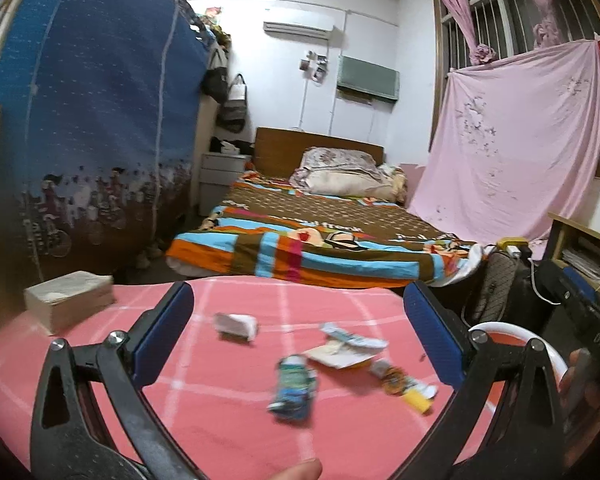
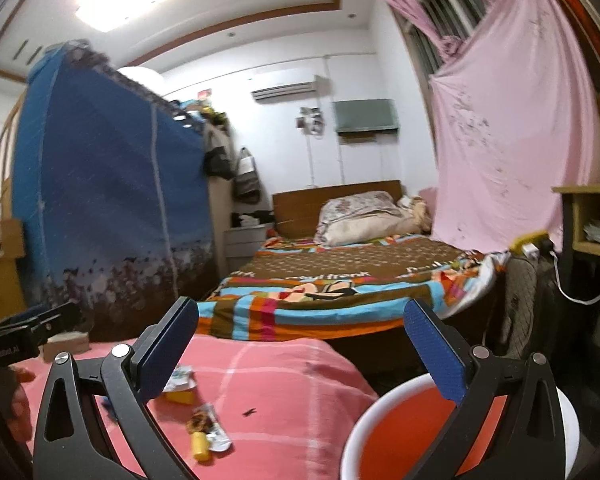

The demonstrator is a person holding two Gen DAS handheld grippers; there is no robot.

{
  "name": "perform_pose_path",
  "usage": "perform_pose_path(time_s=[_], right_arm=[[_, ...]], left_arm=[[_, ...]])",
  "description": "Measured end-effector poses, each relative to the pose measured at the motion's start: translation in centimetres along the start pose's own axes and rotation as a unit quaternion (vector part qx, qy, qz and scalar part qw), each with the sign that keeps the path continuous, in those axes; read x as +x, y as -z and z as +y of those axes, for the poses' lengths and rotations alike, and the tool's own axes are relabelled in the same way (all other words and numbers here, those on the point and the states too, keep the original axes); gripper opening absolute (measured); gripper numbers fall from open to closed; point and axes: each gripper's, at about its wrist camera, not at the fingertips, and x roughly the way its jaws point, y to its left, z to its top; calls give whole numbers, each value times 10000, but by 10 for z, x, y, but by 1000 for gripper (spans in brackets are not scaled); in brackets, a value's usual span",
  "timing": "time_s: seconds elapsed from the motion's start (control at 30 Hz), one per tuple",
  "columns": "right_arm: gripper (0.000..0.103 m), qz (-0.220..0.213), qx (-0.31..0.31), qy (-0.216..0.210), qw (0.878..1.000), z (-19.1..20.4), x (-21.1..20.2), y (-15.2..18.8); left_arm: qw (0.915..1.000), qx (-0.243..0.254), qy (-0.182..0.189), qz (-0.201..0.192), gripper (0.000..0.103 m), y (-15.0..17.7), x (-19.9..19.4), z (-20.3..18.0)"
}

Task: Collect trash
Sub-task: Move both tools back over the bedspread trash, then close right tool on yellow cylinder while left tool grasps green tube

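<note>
- While both tools hung over the pink checked tablecloth [image 1: 228, 432], the left gripper [image 1: 298, 338] had its blue-padded jaws spread wide, gripping nothing.
- Between those jaws lay the litter: a crinkled blue-green wrapper [image 1: 294, 390], blurred, its long axis running away from the camera and leaning slightly left.
- A crumpled white wrapper [image 1: 236, 326] lay farther back, long side across the view; a flat white-and-cream packet [image 1: 342, 350] lay to the right.
- A glossy orange-printed wrapper [image 2: 206, 426] ran diagonally, a small yellow piece [image 2: 200, 446] at its near end.
- The right gripper [image 2: 300, 338] was likewise spread and empty (jaws well apart).
- A round bin [image 2: 364, 420], white-rimmed, orange inside, stood just beside the table's right edge.
- A tan tissue pack [image 1: 70, 300] sat far left.
</note>
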Motion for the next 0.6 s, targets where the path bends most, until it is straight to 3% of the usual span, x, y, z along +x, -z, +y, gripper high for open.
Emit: perform_pose_path(time_s=[0.17,0.6], right_arm=[[103,145,-269,-197,9993,17,7,7],[103,1407,-376,-551,9878,29,31,31]], left_arm=[[9997,217,-93,32,92,11,-6,10],[9927,343,307,1115,91,30,21,10]])
